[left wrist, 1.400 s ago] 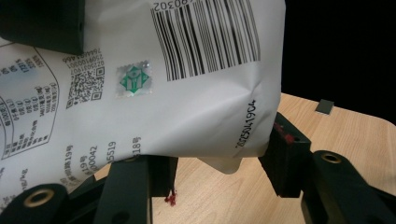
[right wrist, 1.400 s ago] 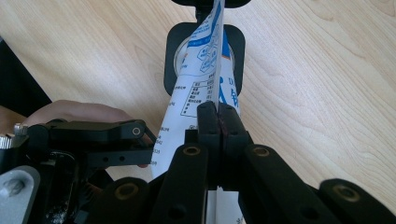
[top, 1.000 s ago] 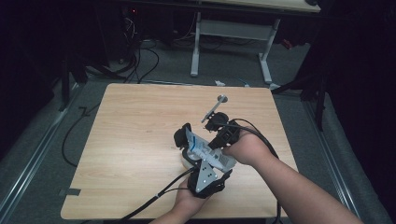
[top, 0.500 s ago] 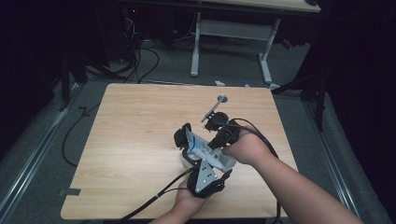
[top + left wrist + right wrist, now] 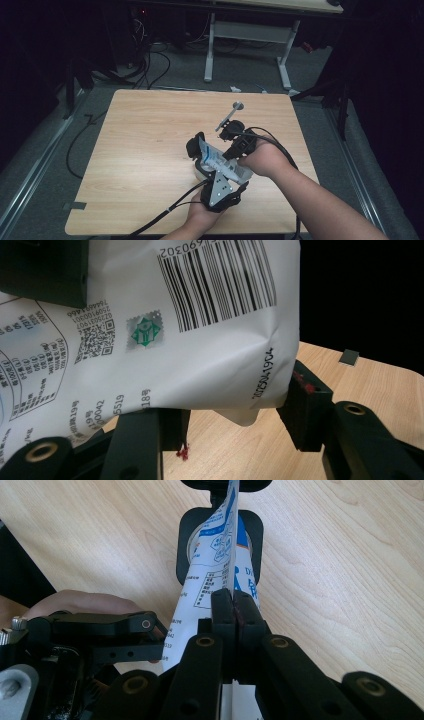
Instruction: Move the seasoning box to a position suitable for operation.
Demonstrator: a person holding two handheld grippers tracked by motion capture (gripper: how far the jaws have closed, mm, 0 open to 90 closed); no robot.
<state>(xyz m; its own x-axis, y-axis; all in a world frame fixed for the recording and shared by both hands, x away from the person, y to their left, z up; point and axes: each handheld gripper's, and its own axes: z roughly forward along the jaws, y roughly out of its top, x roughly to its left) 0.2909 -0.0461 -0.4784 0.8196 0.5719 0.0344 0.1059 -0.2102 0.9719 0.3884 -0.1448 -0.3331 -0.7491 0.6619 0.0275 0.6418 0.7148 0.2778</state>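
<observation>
"690302", "5519" on white pouch [image 5: 200,340]

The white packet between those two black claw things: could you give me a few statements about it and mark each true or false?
1. The right gripper pinches the white packet by a thin edge. True.
2. The packet lies flat on the wooden table. False: both grippers hold it up.
3. A barcode is printed on it. True.
4. The left gripper is fully shut. False: its jaws stand apart around the packet's bulging end.

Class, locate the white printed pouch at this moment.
In the high view, the white pouch sits right of the table's centre, held between the left gripper and right gripper.
</observation>
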